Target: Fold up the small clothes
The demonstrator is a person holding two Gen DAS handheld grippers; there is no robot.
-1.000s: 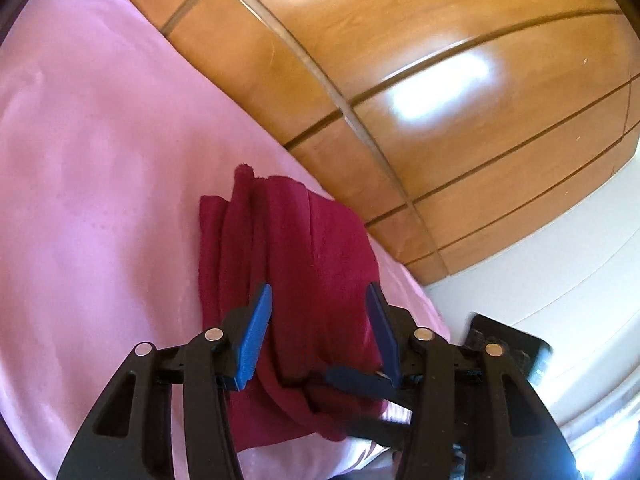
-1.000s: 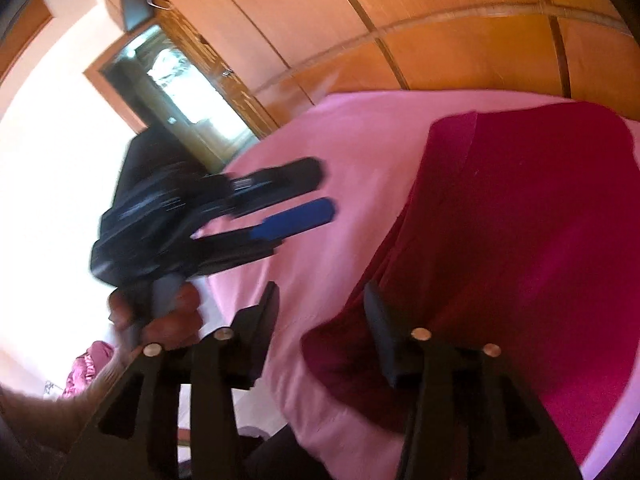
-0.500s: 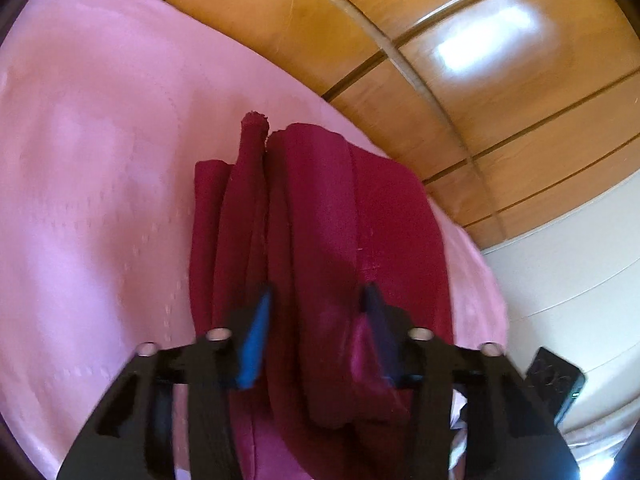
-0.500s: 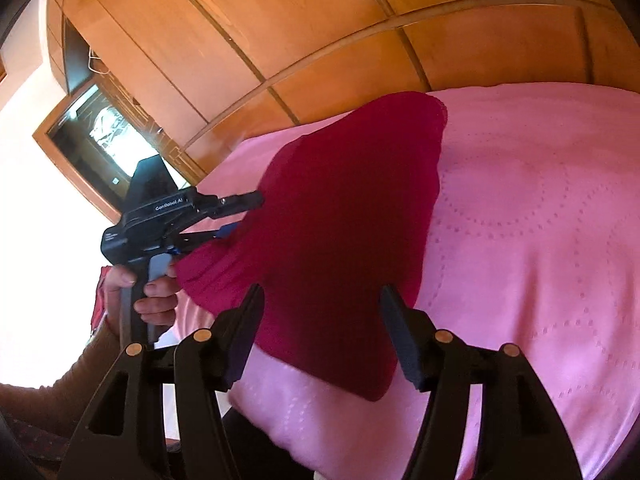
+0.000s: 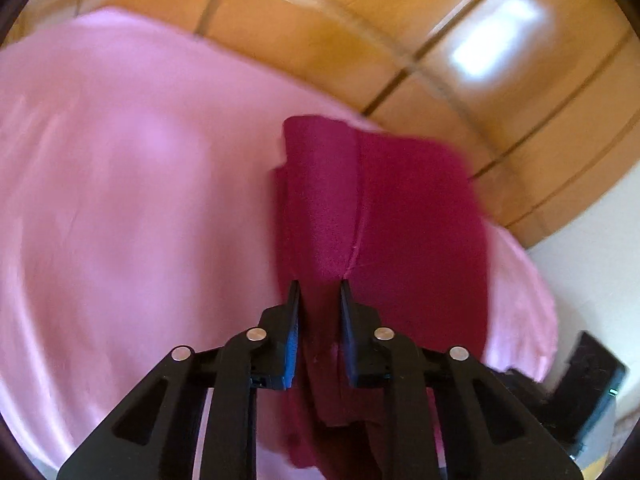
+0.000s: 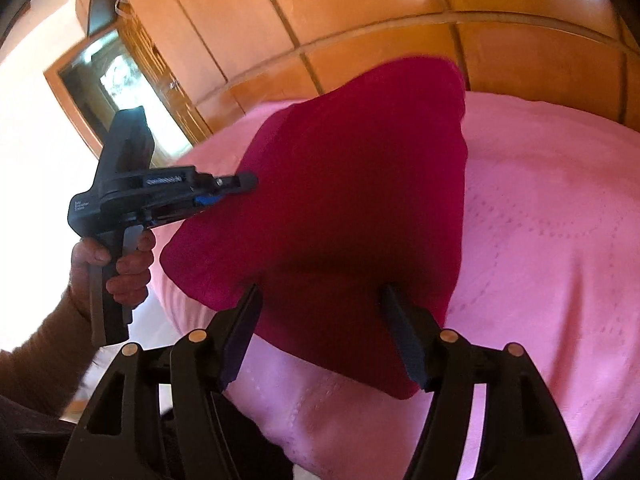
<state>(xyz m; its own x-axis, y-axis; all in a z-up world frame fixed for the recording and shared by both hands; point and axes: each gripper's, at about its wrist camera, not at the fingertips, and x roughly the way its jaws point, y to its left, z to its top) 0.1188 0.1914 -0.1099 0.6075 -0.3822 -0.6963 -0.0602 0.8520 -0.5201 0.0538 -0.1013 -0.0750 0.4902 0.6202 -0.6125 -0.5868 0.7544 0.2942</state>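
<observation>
A pink bedspread (image 6: 540, 240) covers the bed, with glossy wooden panels (image 6: 360, 12) behind and a doorway (image 6: 104, 80) far left. A red cloth (image 6: 352, 208) lies on the bedspread near its edge. The left tool (image 5: 319, 286), held by a hand (image 6: 120, 264), is closing on a fold of the cloth. The right tool (image 6: 320, 292) hovers over the cloth's near edge, its jaws apart and widening, gripping nothing.

Both views ride on the hand-held grippers and tilt down, close over the pink bed cover (image 5: 120, 200) toward a wooden panelled wall (image 6: 360, 12). They share the dark red garment (image 5: 400, 220) — the right wrist view looks across it from the other end, catching the left gripper (image 6: 240, 190).
</observation>
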